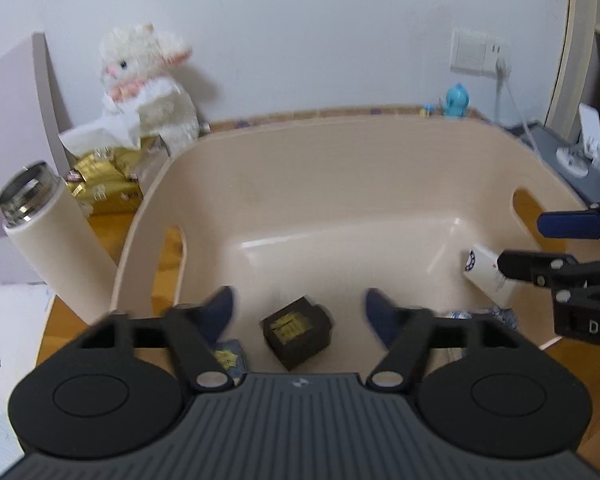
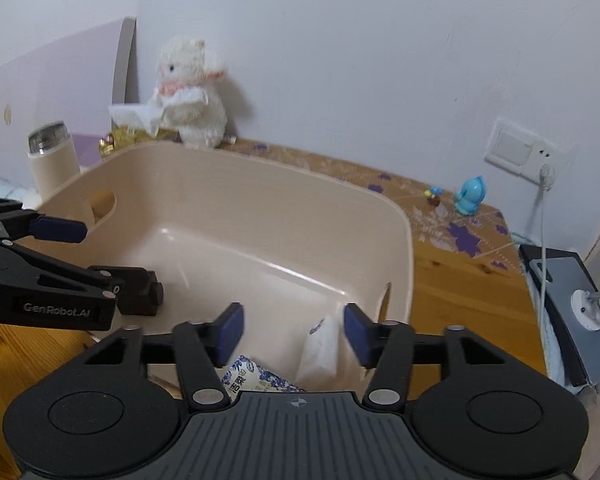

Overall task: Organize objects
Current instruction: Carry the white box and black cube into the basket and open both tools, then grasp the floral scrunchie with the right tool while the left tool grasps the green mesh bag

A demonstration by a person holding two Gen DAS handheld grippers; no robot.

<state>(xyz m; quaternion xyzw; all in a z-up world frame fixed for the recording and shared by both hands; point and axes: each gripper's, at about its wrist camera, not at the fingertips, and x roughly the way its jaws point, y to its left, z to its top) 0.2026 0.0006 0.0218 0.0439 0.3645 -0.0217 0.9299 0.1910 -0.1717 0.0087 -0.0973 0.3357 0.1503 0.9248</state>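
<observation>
A beige plastic basket (image 1: 340, 184) (image 2: 228, 208) stands on the wooden table. My left gripper (image 1: 300, 304) (image 2: 108, 260) hangs open over its near left part. A small dark box with a gold label (image 1: 298, 330) (image 2: 138, 290) lies between the fingers with a gap on each side. My right gripper (image 2: 293, 320) (image 1: 524, 244) is open over the near right corner. A white packet (image 2: 320, 352) (image 1: 482, 268) stands upright between its fingers, close to the right pad and not squeezed. A blue-and-white patterned packet (image 2: 252, 376) (image 1: 480, 316) and a small packet with a yellow label (image 1: 228, 356) lie in the basket.
A cream flask with a steel top (image 1: 52, 232) (image 2: 52, 160) stands left of the basket. Behind it are a gold tissue pack (image 1: 104, 176) and a white plush toy (image 1: 148, 84) (image 2: 192, 96). A blue figurine (image 2: 470, 196), a wall socket with a cable (image 2: 524, 148) and a grey device (image 2: 560, 280) are on the right.
</observation>
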